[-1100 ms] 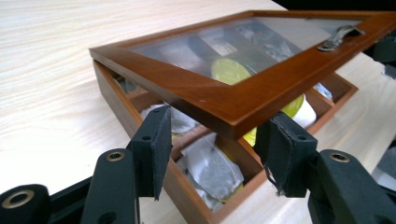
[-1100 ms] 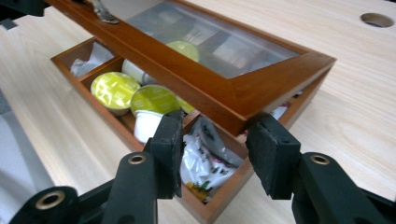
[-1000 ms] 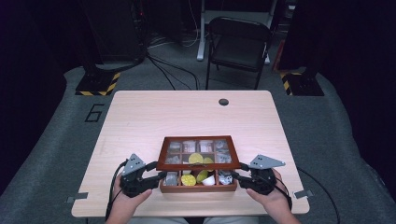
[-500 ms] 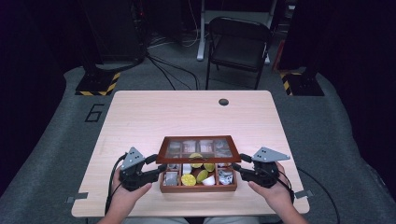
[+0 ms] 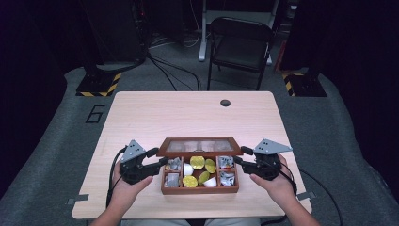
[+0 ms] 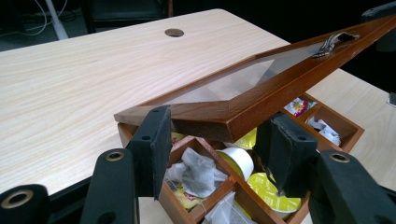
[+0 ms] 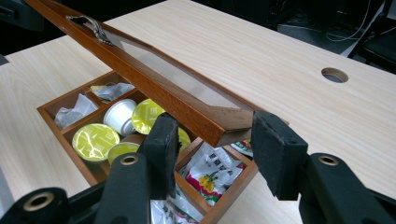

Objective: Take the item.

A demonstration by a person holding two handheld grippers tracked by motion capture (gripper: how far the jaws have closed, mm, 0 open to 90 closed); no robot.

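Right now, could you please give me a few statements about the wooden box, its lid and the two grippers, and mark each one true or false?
1. The glass-paned lid is raised at its front edge above the wooden box. True.
2. The lid has been taken off and lies flat on the table. False: it slopes over the box, its far edge down at the box's back.
3. The left gripper has a front corner of the lid between its jaws. True.
4. The right gripper hangs over the round hole in the table. False: it is at the lid's other front corner.
5. The box holds yellow-topped capsules and packets. True.
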